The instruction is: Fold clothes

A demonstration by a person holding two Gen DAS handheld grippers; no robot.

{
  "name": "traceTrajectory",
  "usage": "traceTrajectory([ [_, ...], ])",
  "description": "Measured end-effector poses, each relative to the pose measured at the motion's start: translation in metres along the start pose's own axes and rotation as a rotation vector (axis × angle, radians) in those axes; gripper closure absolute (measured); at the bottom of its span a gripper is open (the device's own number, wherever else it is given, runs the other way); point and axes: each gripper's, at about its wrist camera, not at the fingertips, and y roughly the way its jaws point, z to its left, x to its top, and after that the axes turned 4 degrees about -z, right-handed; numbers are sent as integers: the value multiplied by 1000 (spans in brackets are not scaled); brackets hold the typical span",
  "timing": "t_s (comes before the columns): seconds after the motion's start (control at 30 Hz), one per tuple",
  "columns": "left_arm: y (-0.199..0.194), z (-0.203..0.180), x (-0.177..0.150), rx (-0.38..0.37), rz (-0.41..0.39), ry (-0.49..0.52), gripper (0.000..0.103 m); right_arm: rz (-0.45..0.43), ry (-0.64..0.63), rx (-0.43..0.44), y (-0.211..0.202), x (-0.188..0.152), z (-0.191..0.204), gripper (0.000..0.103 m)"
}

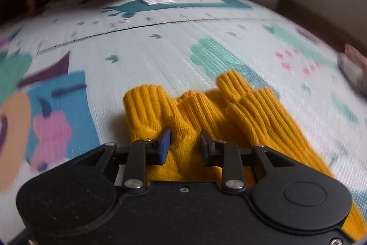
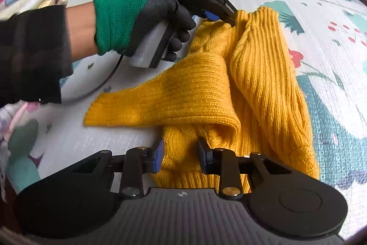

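Sweater (image 2: 259, 75), mustard-yellow knit, lies bunched on the play mat (image 1: 160, 56) with one edge between each pair of jaws and a sleeve (image 2: 160, 102) folded across toward the left. The left gripper (image 1: 185, 141) has its narrow jaws pinching a fold by the ribbed cuffs; the right gripper (image 2: 181, 153) pinches the near hem the same way. For a clean fold, I judge both pinches should stay firm and move together, keeping the edge taut.

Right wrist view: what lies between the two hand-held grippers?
Only the mustard-yellow ribbed knit sweater, spanning from right hand-held gripper to left hand-held gripper.
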Motion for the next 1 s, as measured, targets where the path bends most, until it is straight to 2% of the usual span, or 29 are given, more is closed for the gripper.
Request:
traceTrajectory([
  [0.07, -27, 12, 2, -31, -53, -87, 73, 7, 6, -10, -1, 4, 2, 72],
  [0.13, -59, 30, -11, -50, -82, -181, 67, -24, 9, 2, -7, 4, 2, 71],
  [0.2, -92, 48, -34, -45, -75, -245, 64, -42, -19, 3, -12, 1, 3, 80],
  [0.33, -159, 76, -93, 31, 7, -349, 62, -42, -23, 4, -12, -3, 1, 82],
  [0.4, -187, 82, -118, 75, 53, -389, 52, -48, -27, 1, -12, -4, 1, 81],
  [0.43, -197, 82, -129, 85, 78, -406, 51, -50, -30, 0, -12, -4, 1, 81],
  [0.53, -213, 76, -150, 94, 125, -437, 50, -53, -35, 2, -9, -2, 4, 81],
  [0.63, -206, 69, -164, 97, 160, -457, 50, -57, -46, 6, -7, -1, 10, 81],
  [0.73, -196, 54, -164, 167, 158, -378, 51, -59, -82, 12, -5, -1, 18, 81],
  [0.77, -194, 49, -162, 198, 157, -344, 61, -61, -95, 14, -5, -1, 20, 81],
  [0.8, -191, 45, -160, 205, 154, -308, 88, -61, -105, 18, -5, -1, 22, 81],
  [0.9, -187, 37, -154, 187, 138, -169, 98, -66, -138, 24, -4, -1, 27, 81],
  [1.0, -187, 20, -135, 209, 73, 93, 99, -44, -171, 24, 0, -2, 30, 81],
])
